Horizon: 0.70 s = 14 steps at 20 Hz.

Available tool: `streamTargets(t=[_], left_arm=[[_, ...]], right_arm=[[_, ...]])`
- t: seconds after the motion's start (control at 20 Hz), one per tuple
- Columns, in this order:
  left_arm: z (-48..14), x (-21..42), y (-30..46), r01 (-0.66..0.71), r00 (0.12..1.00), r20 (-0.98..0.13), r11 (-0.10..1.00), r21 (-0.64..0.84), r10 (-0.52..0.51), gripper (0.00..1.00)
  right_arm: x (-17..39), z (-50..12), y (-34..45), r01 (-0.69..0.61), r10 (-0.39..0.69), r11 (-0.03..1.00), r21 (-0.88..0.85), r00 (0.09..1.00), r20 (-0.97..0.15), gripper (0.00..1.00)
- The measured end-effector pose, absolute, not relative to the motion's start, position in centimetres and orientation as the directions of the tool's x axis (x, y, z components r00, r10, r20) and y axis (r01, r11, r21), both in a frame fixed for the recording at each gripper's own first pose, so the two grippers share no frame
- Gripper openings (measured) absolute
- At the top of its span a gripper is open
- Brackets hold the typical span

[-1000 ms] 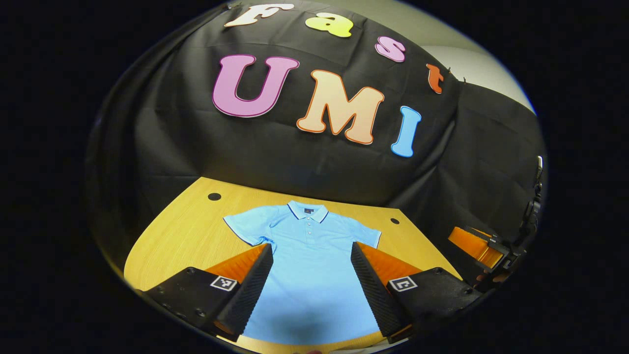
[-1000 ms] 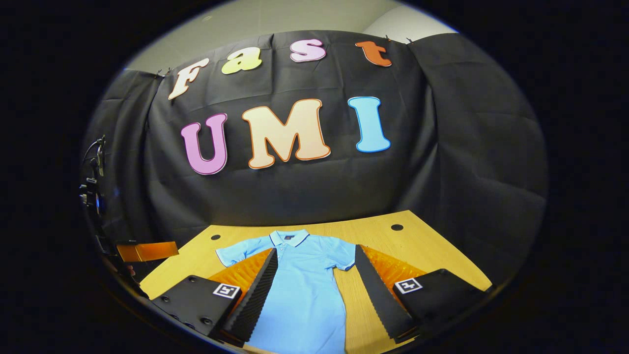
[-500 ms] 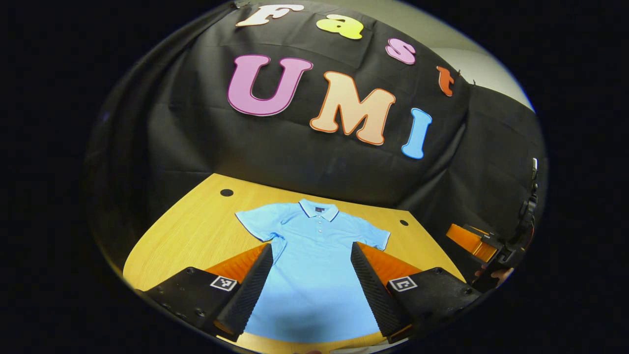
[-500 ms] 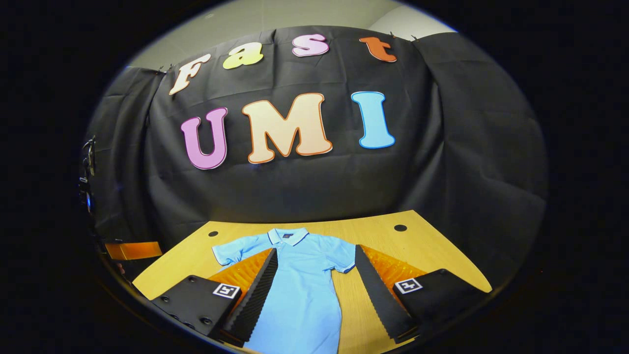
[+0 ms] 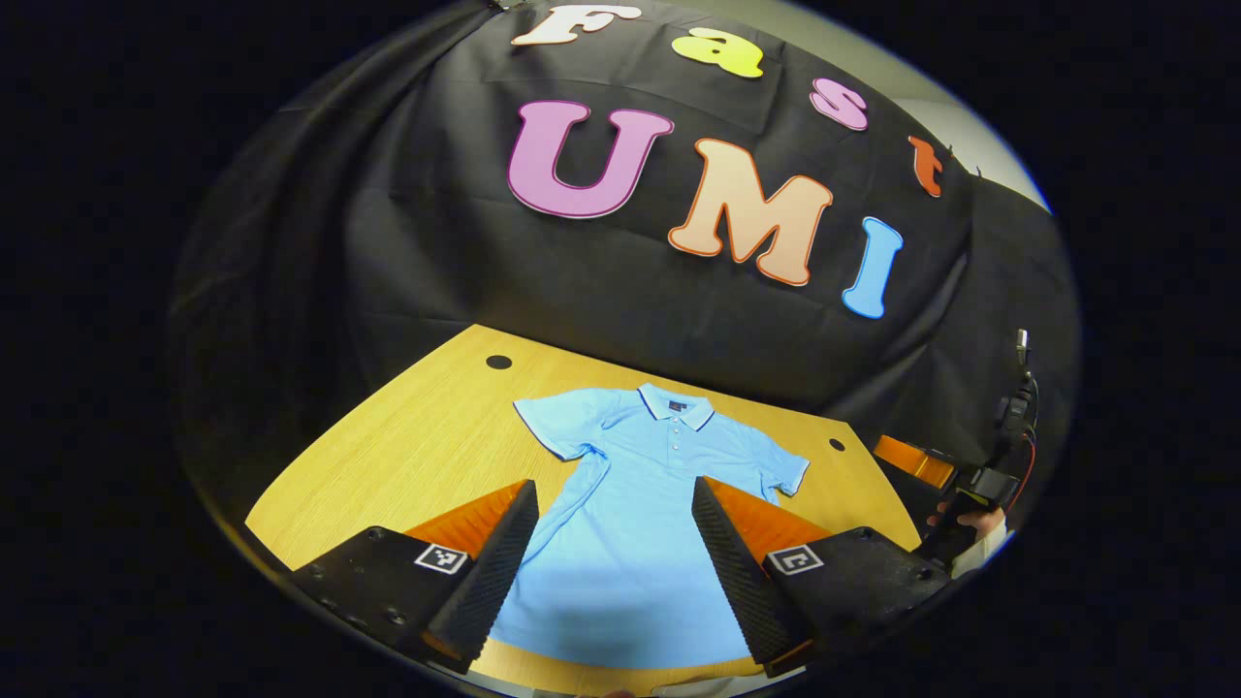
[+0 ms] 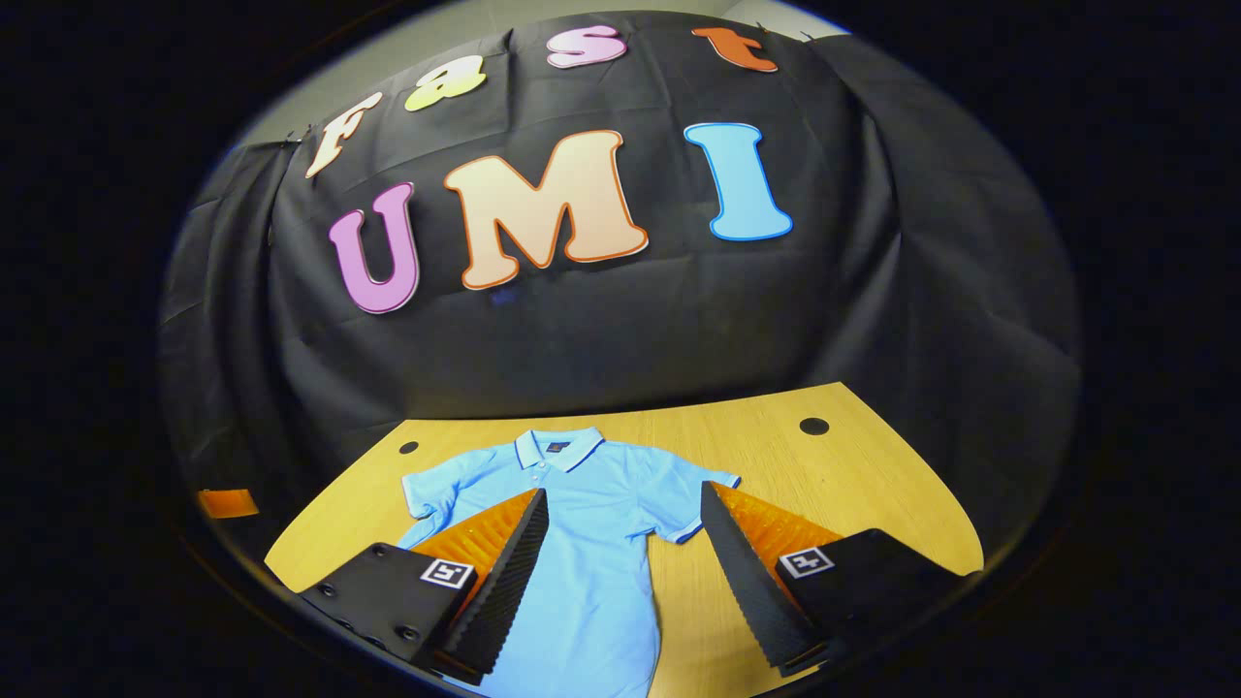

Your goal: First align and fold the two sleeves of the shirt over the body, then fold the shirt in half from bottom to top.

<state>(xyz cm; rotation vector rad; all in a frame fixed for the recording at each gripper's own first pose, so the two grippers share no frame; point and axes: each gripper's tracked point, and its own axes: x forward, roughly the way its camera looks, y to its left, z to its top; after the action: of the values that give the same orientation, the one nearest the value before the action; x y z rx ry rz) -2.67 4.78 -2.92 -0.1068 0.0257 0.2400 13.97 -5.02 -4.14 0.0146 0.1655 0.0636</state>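
Note:
A light blue polo shirt (image 5: 640, 504) (image 6: 582, 543) lies flat on the wooden table (image 5: 417, 456) (image 6: 824, 475), collar toward the wall and both short sleeves spread out. My left gripper (image 5: 613, 504) hovers open above the shirt's lower body. In the right gripper view, my right gripper (image 6: 625, 514) stands open over the shirt's right side, its right finger above bare table beside the right sleeve (image 6: 693, 494). Neither gripper touches the cloth. The right gripper (image 5: 926, 465) and the hand (image 5: 960, 519) holding it show at the far right of the left gripper view.
Two round cable holes (image 5: 498, 362) (image 5: 836, 444) sit near the table's back corners. The black cloth wall stands right behind the table's back edge. Bare wood lies on both sides of the shirt.
The left gripper view has swung left, so the shirt sits farther right in it. The right gripper has come forward and the shirt looks larger. Both grippers stay open.

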Motion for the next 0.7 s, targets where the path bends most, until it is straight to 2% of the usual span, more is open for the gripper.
streamTargets(t=[0.4,0.5,0.55,0.6,0.7], left_arm=[[-3.8,-2.1,5.8,-0.319,0.946,-0.084,0.944,-0.083,0.313,0.95],[-3.9,-1.6,5.7,-0.327,0.943,-0.095,0.941,-0.085,0.319,0.96],[-4.0,-1.1,5.6,-0.328,0.942,-0.102,0.94,-0.092,0.319,0.96],[-4.2,-0.2,5.1,-0.329,0.942,-0.109,0.939,-0.099,0.318,0.96],[-4.4,0.5,4.6,-0.33,0.941,-0.117,0.939,-0.101,0.318,0.96]], right_arm=[[28.2,-9.5,-10.1,-0.032,0.015,0.998,-0.048,0.948,-0.318,0.98],[30.7,-12.2,-11.4,-0.018,0.004,0.999,-0.035,0.934,-0.357,0.94],[31.6,-13.5,-12.1,-0.011,-0.004,0.999,-0.036,0.925,-0.379,0.98],[32.6,-15.0,-12.9,0.006,-0.026,0.999,-0.051,0.916,-0.4,0.94],[33.5,-17.3,-13.6,0.009,-0.036,0.998,-0.064,0.901,-0.433,0.98]])
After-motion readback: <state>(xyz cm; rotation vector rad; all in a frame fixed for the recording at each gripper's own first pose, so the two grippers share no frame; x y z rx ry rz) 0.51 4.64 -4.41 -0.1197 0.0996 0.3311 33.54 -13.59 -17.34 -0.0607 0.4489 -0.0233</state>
